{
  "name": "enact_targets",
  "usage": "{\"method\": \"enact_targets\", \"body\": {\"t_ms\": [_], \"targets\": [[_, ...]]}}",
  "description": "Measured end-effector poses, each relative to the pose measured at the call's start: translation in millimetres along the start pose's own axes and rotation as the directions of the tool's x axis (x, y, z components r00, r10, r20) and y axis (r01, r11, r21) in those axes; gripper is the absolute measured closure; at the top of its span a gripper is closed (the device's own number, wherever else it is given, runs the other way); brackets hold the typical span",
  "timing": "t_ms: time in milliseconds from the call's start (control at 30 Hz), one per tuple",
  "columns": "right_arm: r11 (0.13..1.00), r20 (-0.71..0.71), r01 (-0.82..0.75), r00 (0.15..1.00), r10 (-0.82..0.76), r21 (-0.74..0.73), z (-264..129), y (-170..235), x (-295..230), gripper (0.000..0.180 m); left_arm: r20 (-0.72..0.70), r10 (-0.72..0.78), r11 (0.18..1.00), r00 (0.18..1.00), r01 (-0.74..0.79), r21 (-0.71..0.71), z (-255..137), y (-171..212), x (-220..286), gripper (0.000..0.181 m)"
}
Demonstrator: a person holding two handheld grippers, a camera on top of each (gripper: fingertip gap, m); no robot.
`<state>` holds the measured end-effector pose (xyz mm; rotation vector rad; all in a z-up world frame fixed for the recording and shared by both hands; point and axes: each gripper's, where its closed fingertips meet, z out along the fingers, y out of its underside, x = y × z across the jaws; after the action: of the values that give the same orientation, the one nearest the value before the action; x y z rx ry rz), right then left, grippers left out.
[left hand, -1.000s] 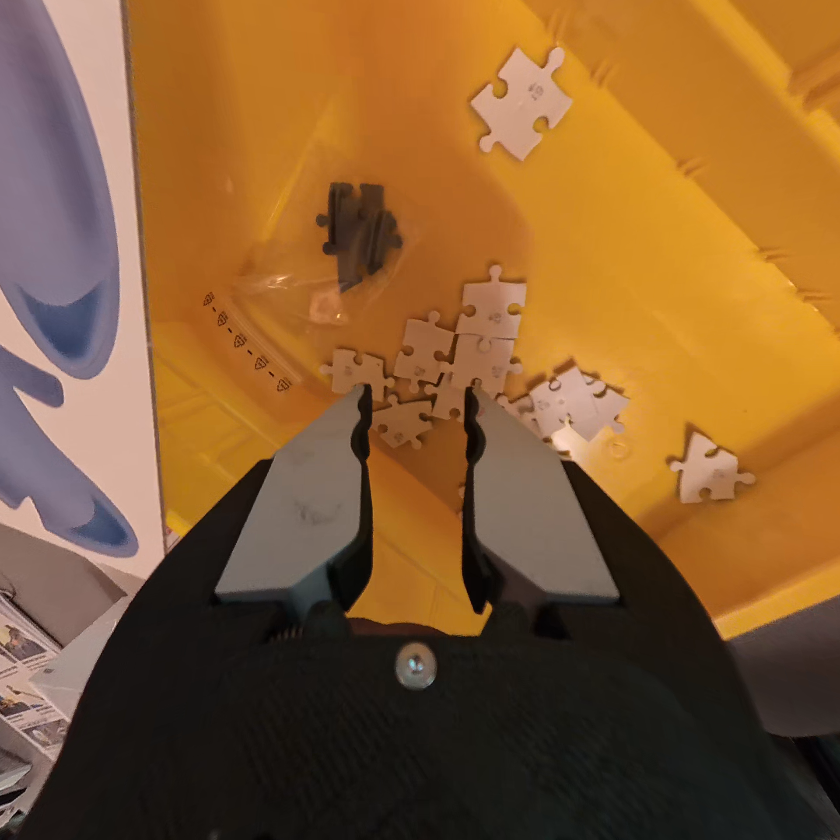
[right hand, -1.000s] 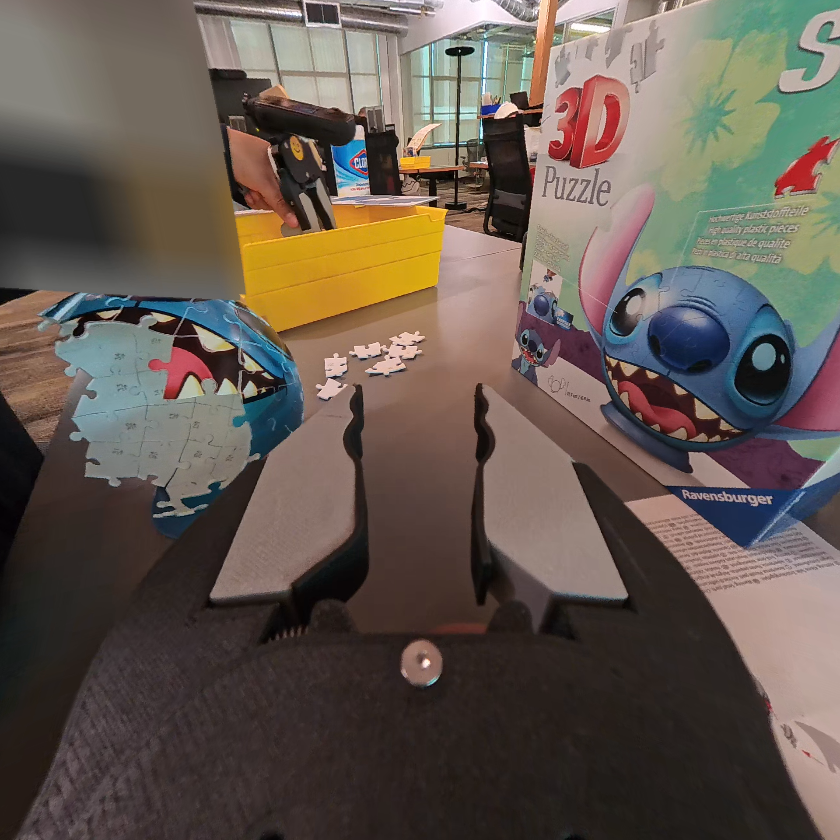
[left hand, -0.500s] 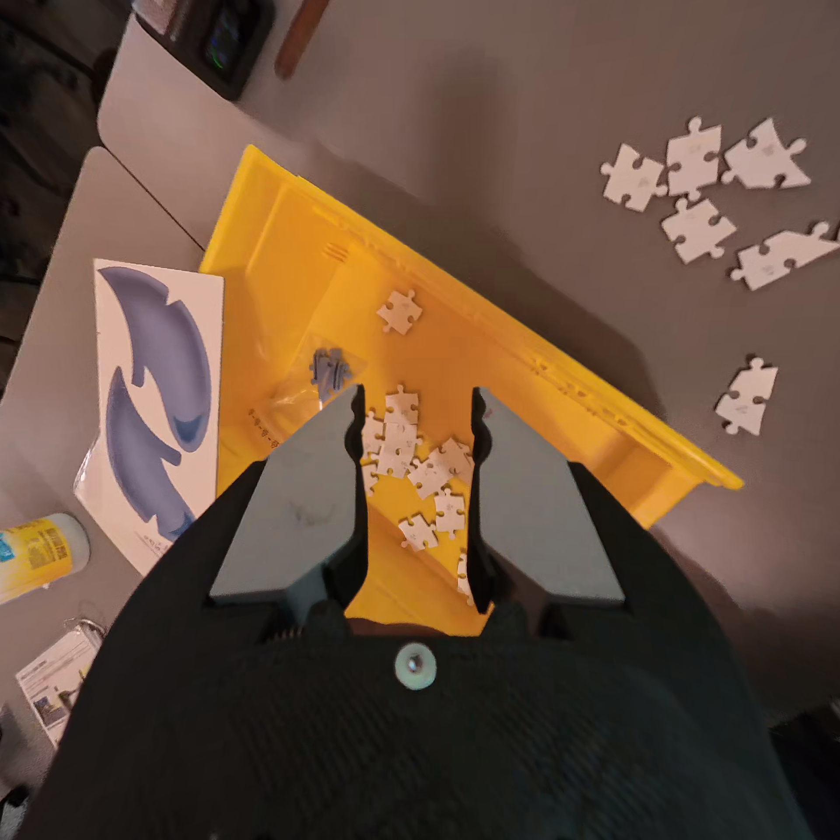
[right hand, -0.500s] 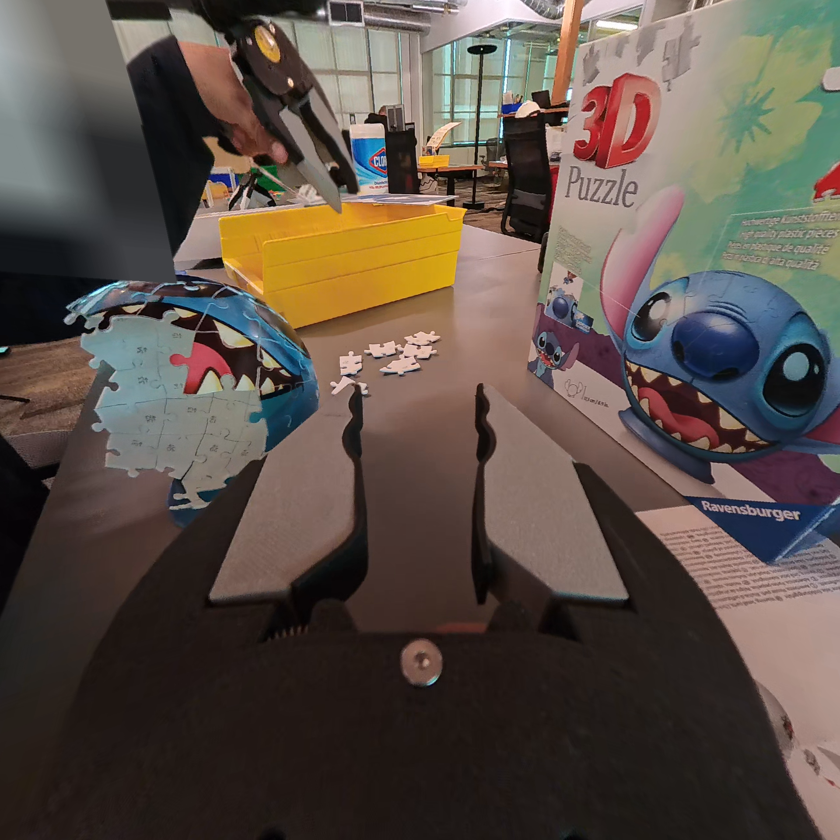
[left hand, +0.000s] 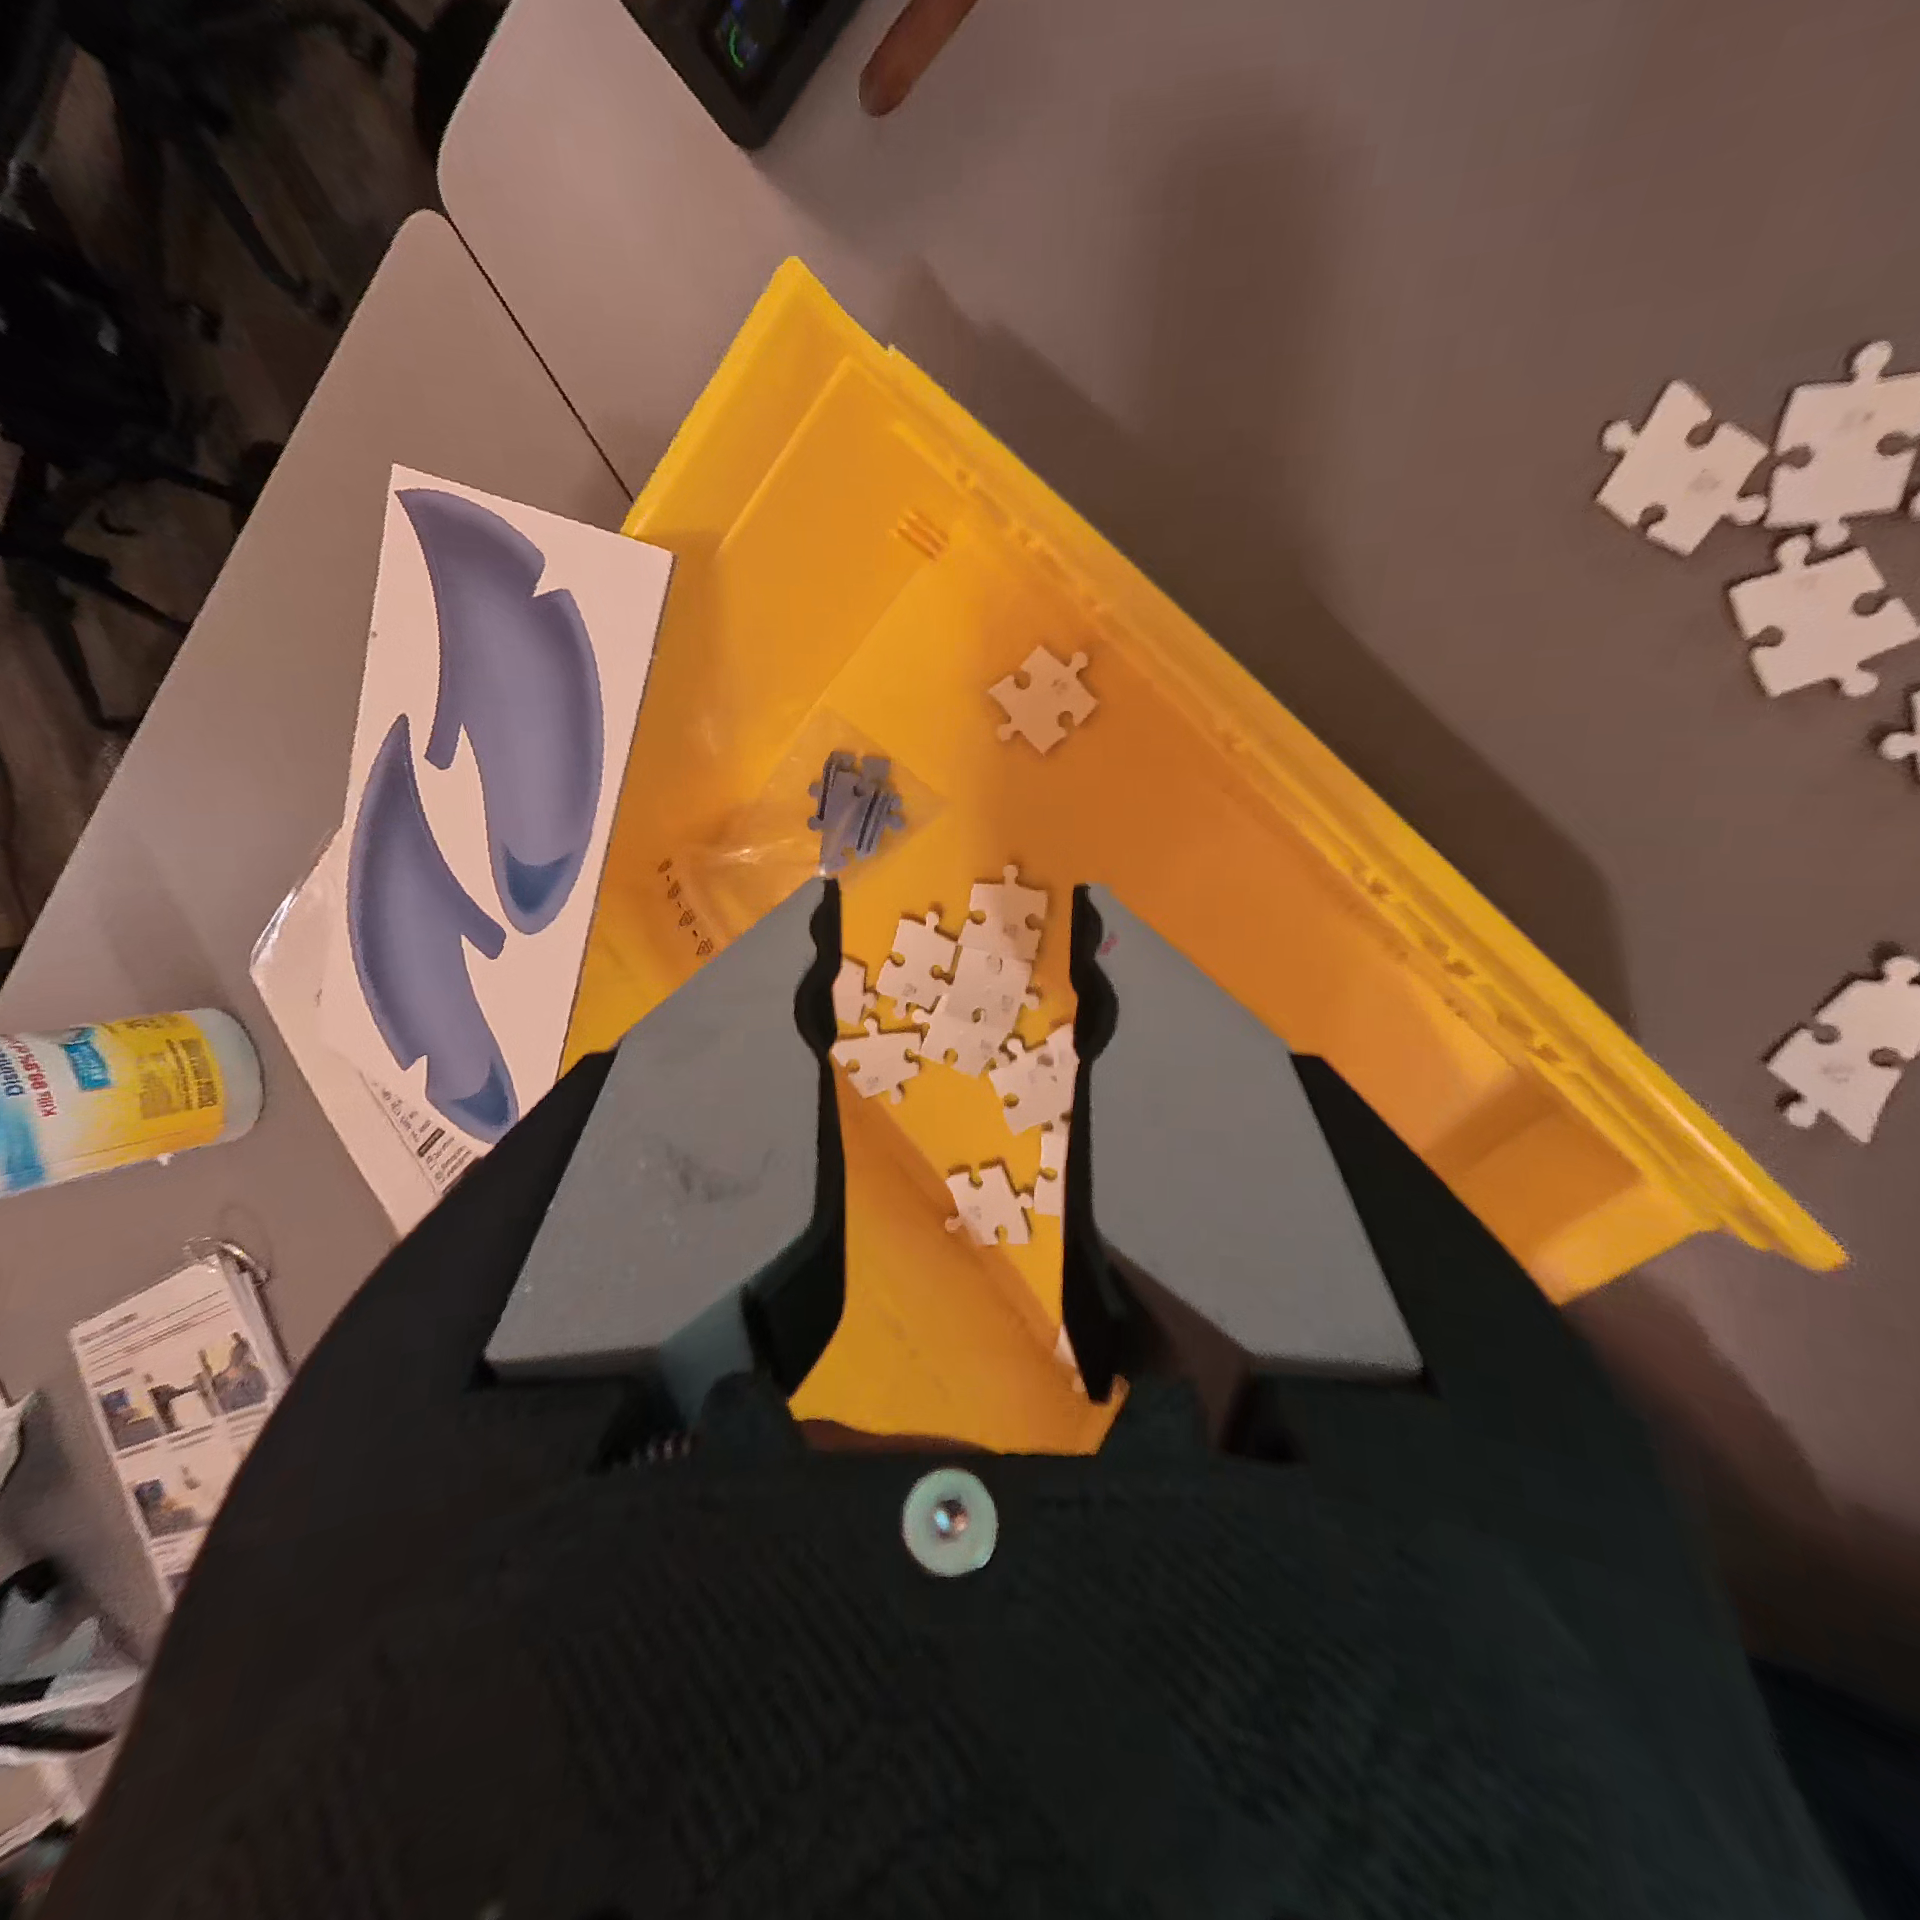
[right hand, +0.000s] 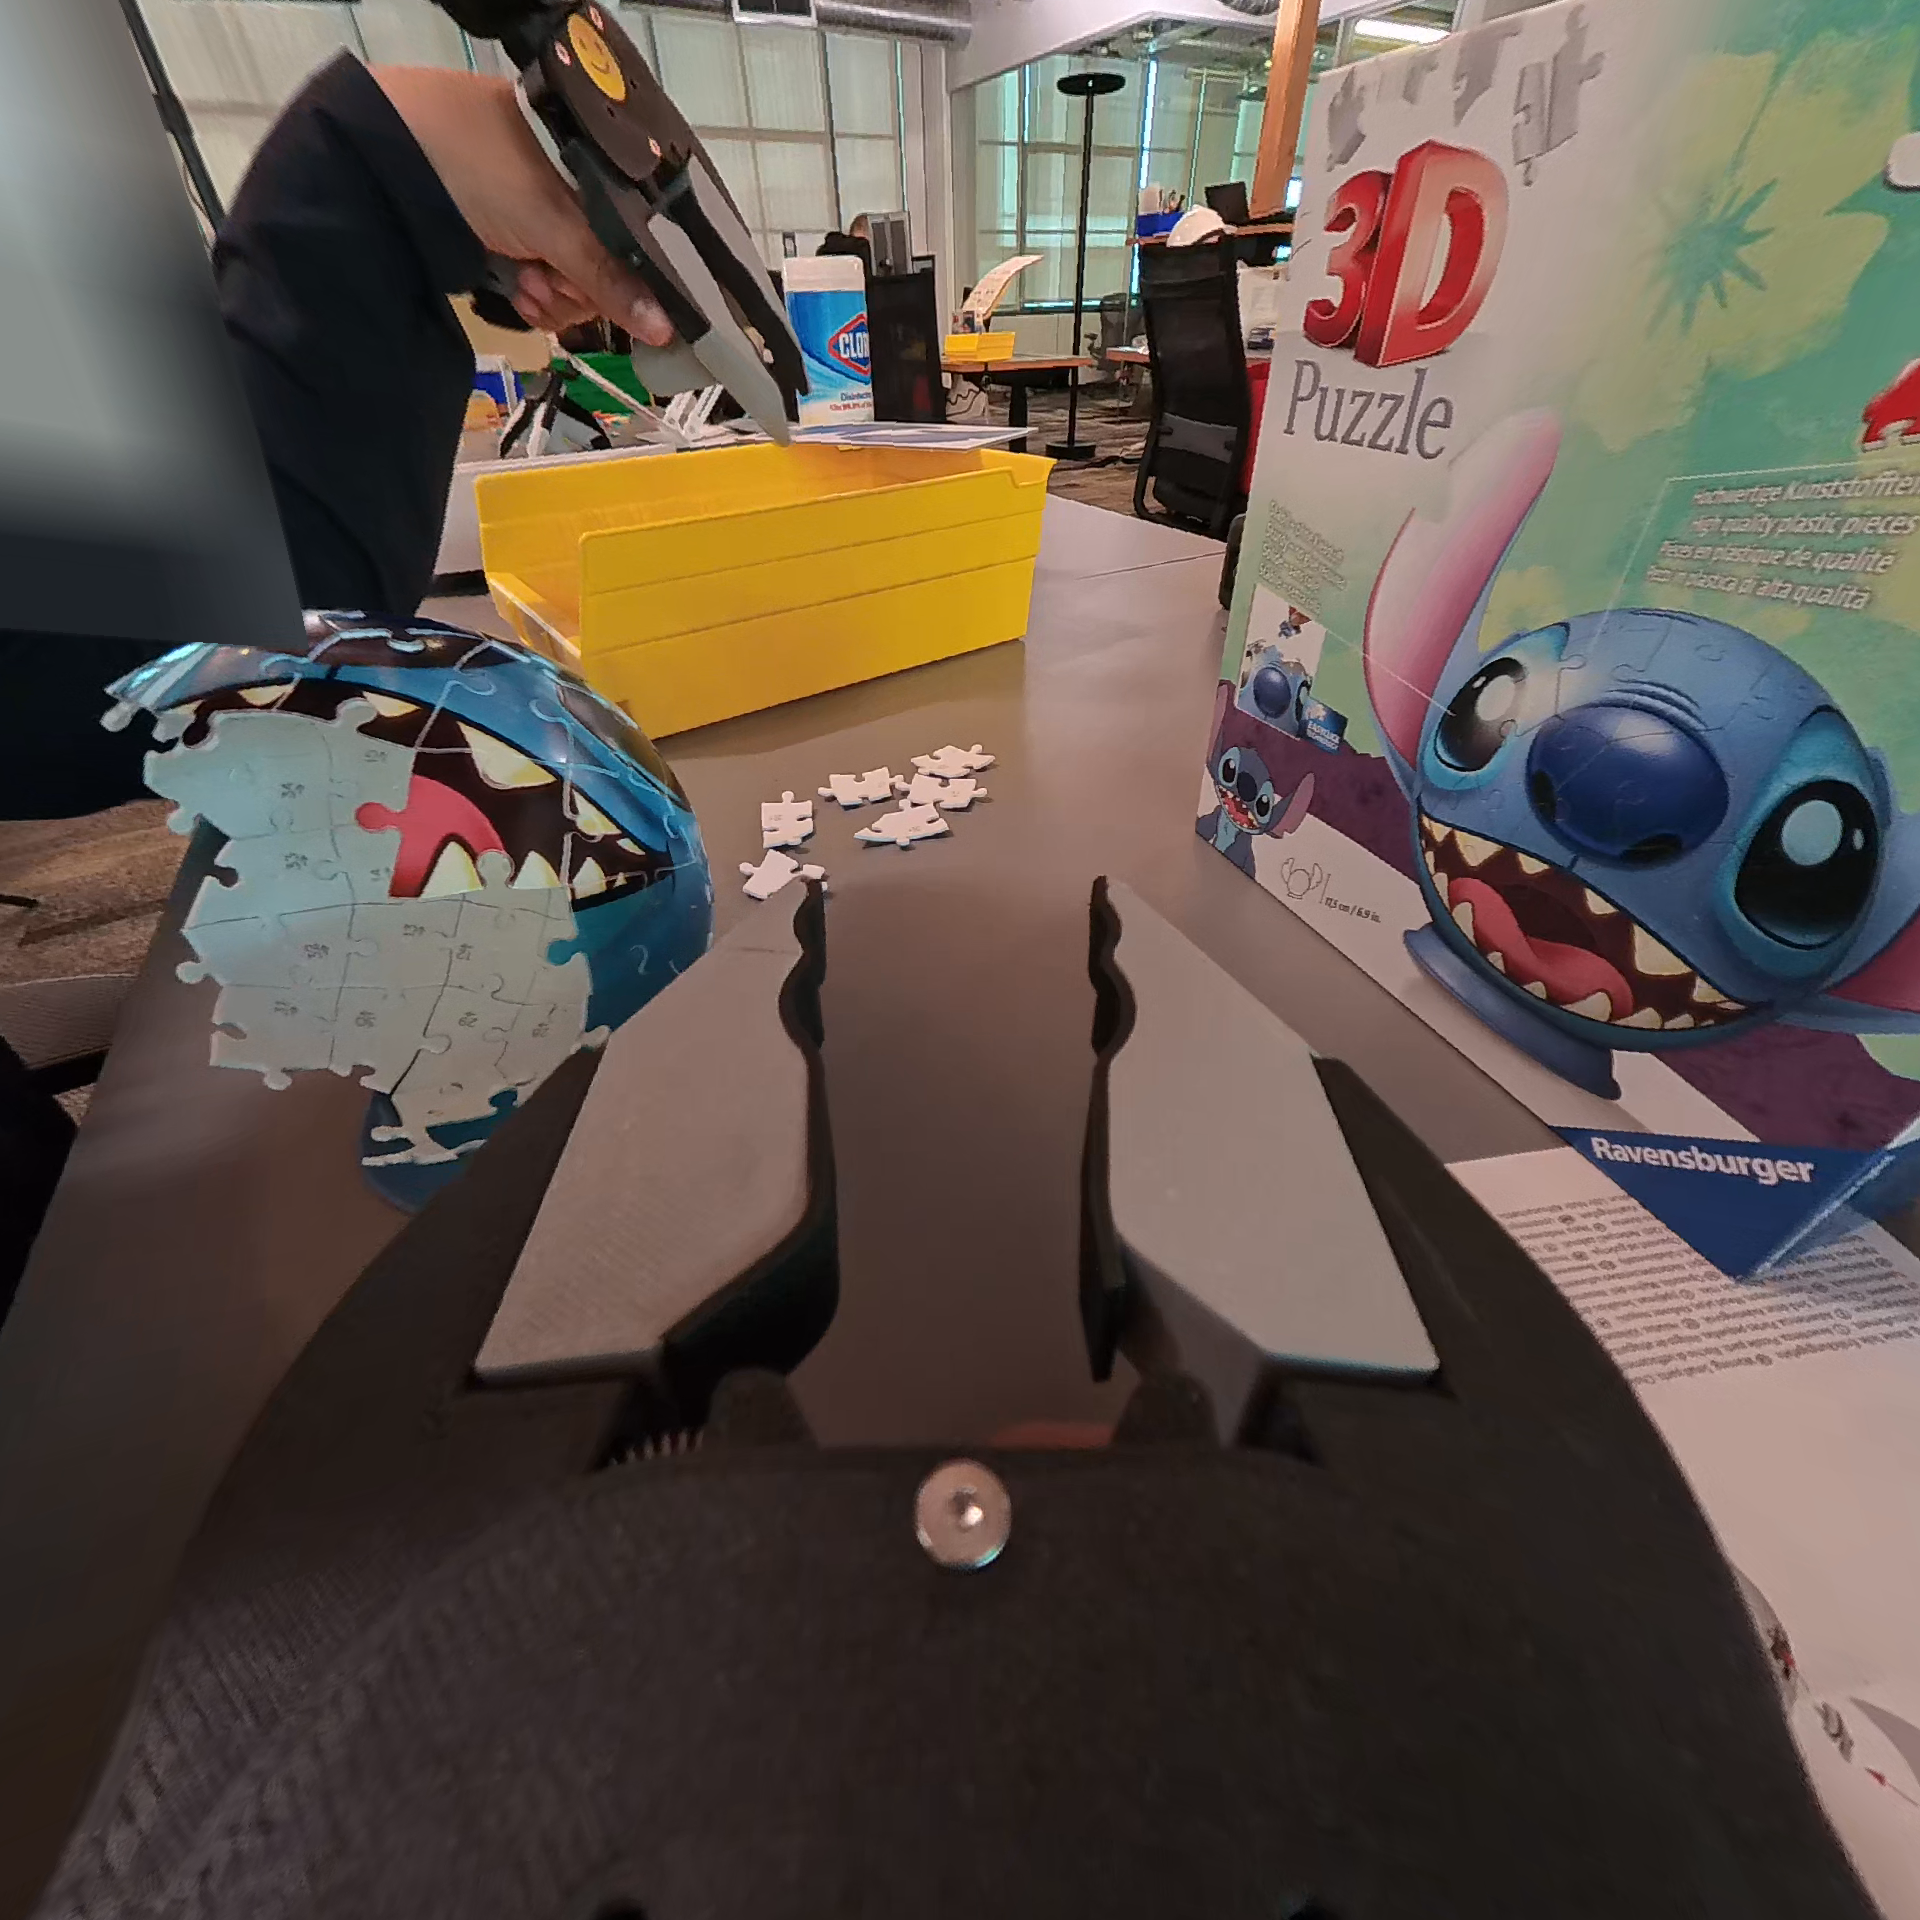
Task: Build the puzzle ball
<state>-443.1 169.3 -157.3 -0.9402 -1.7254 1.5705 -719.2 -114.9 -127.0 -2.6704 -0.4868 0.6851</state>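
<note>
Loose pieces inside yellow bin, left view only

puzzle box: large red and grey lettering at the top, lines of fine print on a pale panel, white brand lettering on a blue corner tab. sheet beside it: dense small print. wipes canister: printed blue and yellow label. white card: tiny print at its near end. puzzle pieces: faint marks on the backs, unreadable.
</note>
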Motion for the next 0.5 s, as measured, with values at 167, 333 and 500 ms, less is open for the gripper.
{"method": "enact_targets", "body": {"t_ms": [167,333,500], "targets": [[0.999,-0.009,0.032,0.999,-0.032,-0.022,2,3,-1,0.132,-0.083,0.120,0.987,0.989,-0.128,-0.098,7,13,26,0.136],[0.998,-0.022,0.051,0.998,-0.052,-0.039,5,5,0,0.132,-0.159,0.455,0.880,0.876,-0.469,-0.070,17,19,56,0.138],[0.998,-0.023,0.049,0.999,-0.050,-0.037,4,5,0,0.132,0.052,0.520,0.833,0.852,-0.520,0.187,0,-42,49,0.158]]}}
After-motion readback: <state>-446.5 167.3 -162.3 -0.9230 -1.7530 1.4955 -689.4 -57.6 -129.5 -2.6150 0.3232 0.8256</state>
